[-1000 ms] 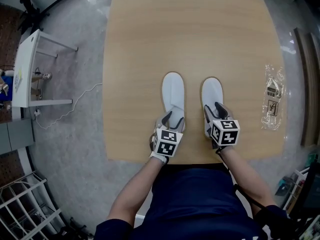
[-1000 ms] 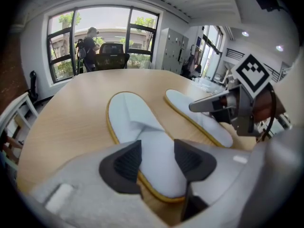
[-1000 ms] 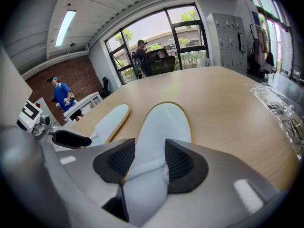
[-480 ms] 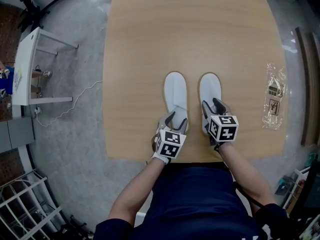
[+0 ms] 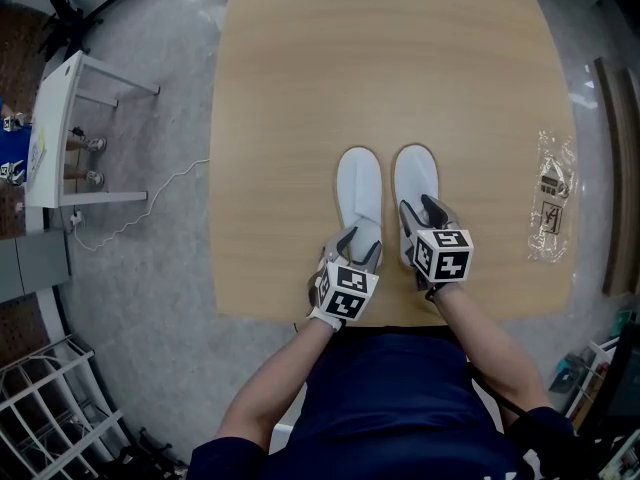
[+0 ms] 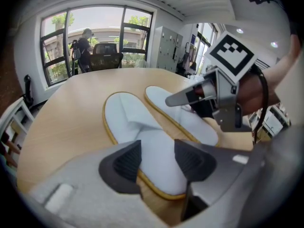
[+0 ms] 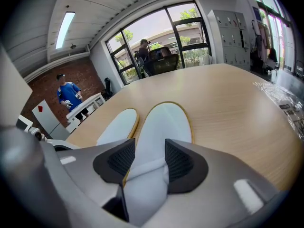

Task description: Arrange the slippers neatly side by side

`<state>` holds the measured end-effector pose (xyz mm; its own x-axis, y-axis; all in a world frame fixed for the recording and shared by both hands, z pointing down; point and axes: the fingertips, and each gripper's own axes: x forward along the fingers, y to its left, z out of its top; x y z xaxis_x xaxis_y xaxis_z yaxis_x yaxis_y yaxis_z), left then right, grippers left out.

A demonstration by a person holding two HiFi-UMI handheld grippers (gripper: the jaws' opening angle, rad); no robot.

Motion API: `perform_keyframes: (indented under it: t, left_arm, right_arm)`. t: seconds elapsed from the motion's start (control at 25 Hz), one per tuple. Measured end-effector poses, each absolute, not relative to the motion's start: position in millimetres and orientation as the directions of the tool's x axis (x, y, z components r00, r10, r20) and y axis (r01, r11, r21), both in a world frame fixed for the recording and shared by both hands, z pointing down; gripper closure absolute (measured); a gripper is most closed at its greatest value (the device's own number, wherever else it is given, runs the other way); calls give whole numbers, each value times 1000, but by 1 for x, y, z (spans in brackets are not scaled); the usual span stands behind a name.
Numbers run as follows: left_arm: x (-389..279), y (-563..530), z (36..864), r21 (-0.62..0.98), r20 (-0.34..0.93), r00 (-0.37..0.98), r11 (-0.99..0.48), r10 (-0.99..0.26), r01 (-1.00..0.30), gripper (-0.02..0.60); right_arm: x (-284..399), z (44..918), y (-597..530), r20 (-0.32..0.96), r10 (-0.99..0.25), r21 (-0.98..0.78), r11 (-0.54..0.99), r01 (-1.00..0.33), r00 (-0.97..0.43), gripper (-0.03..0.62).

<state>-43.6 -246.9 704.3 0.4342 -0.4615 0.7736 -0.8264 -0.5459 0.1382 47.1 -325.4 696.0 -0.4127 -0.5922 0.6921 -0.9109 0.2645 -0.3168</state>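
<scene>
head view: two white slippers lie on the tabletop point(image 5: 300, 88), toes pointing away from the person, towards its near edge. left slipper point(image 5: 358, 180) and right slipper point(image 5: 416, 173) run close to parallel with only a narrow strip of wood between them. the right toe sits a little further out than the left.

left tool point(image 5: 360, 240): jaws partly closed, pinching the soft white upper at the heel end of the left slipper. the left gripper view shows white fabric filling the gap between the pads.
right tool point(image 5: 421, 208): jaws likewise nipped on the right slipper's band, which bunches into a fold between the pads in the right gripper view.

a clear plastic wrapper point(image 5: 550, 198) lies well apart at the right; not involved.

judgement: this is the final alignment step. the pair is already side by side and mostly wants squaring.

next move calls for: nudge the heels level if needed, set both soles flat, then spread the jaws and lift straight up and back so the soft uppers do not drag the slippers out of line.
</scene>
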Motion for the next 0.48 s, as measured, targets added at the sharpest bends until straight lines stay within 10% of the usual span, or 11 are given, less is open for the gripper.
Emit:
perform_keyframes:
  t: [0.48]
  left_arm:
    - [-41,-246,705,133,778,440,-566,-449,-814,360]
  right_arm:
    - [35,696,-327,689,-589,-325,270,-906,-422,390]
